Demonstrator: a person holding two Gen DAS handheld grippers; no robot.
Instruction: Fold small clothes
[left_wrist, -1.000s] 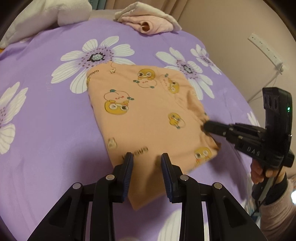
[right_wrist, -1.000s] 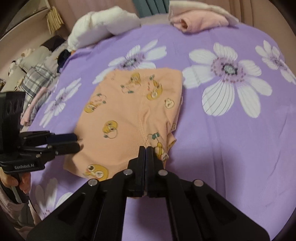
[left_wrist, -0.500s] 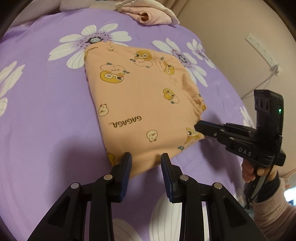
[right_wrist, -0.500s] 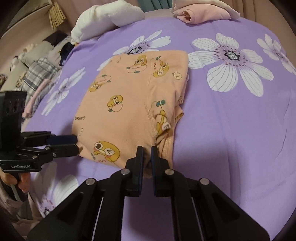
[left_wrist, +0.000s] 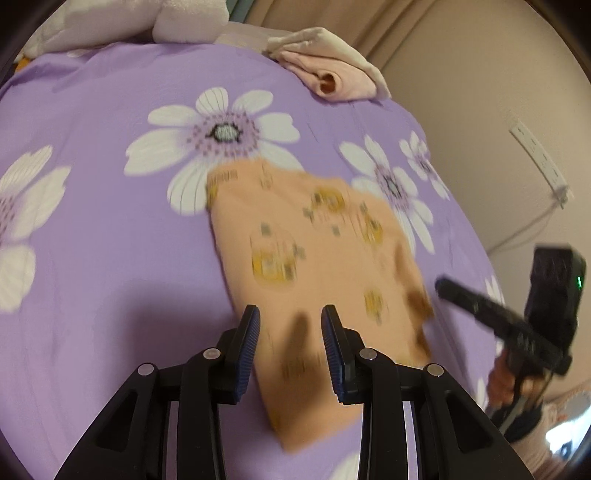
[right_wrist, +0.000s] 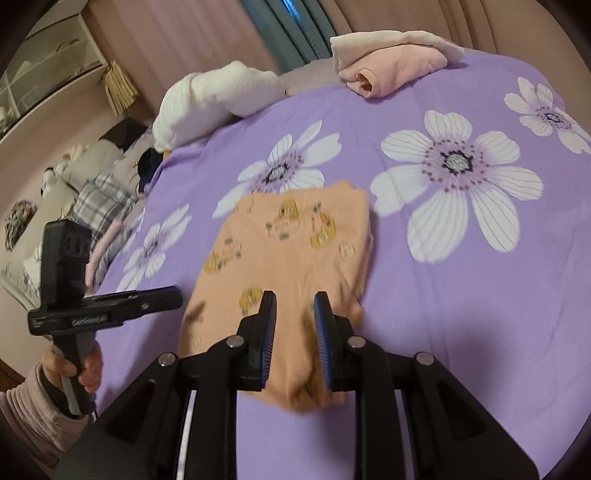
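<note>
The left tongs (left_wrist: 290, 326) stand wide open above the near edge of the folded peach-orange cotton garment with yellow cartoon prints (left_wrist: 314, 266), and they hold nothing. The right tongs (right_wrist: 294, 321) are also open, with a clear gap between the blue pads (right_wrist: 271, 314), and grip nothing; the near edge of the garment lies under and between them, but I cannot tell if the pads touch the cloth. In the left wrist view the right tongs show at the right side, just beside the garment's right edge; this view is blurred.

The garment lies flat as a rough rectangle on the purple bed sheet with big white flowers (right_wrist: 461, 295). Its far edge overlaps the petals of one flower. Bare sheet is open on all sides of the garment, widest to the right in the right wrist view.

Well apart, at the far edge of the bed, lies a folded pink garment with a cream cloth over it (right_wrist: 391, 70). A white plush pillow (right_wrist: 218, 96) sits at the far left corner.
</note>
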